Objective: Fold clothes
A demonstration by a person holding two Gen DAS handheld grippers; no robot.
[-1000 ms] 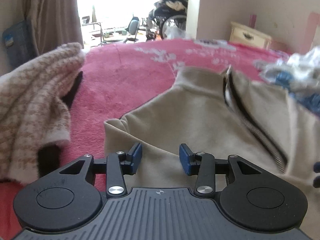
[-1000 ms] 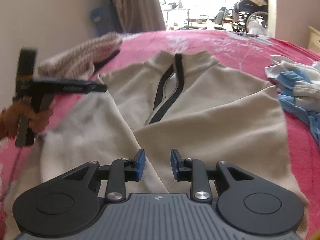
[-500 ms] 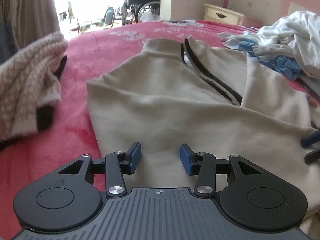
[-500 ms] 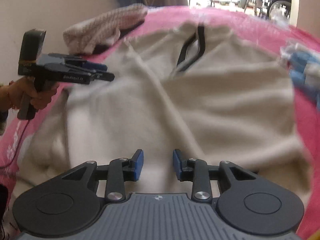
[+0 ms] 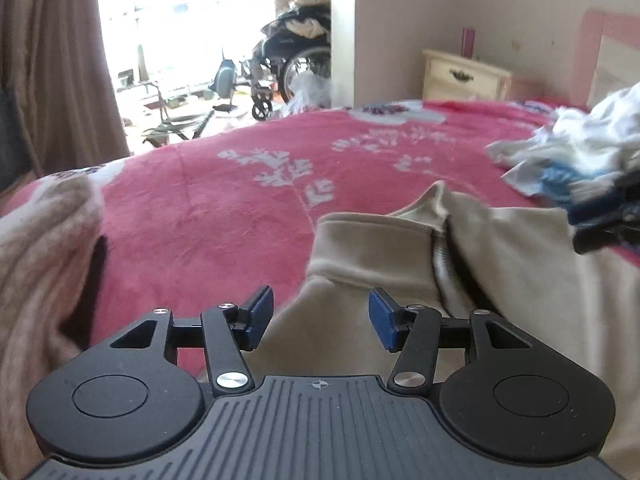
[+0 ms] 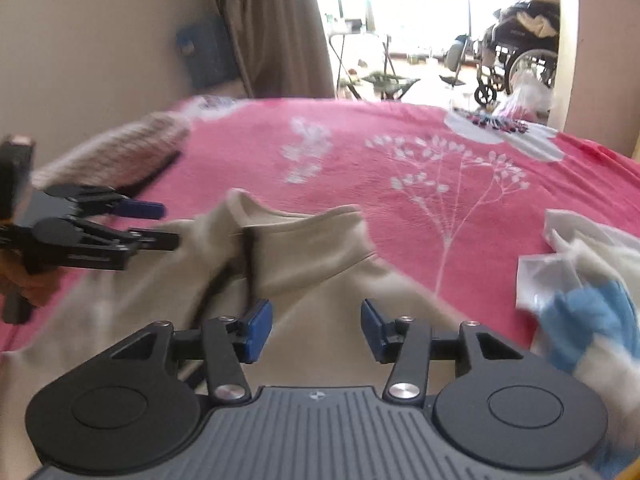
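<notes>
Daylight floods in from the doorway (image 5: pixel 224 40) ahead of me, blown out to white in both views, leaving the curtain (image 6: pixel 276 28) dim against it. The pink bedspread (image 5: pixel 224 208) is evenly lit with soft shadows. Motion blur smears the beige top (image 6: pixel 320 264) and the clothes pile (image 6: pixel 592 288). Fisheye bending curves the edges, corners vignetted black.

The zip top (image 6: pixel 320 256) lies flat on the bed (image 6: pixel 400 152), w/ its collar at the far end. A knit top (image 6: pixel 116 152) sits to its left & a clothes pile (image 6: pixel 592 280) to its right. Behind the bed stands a wheelchair (image 6: pixel 520 60).
</notes>
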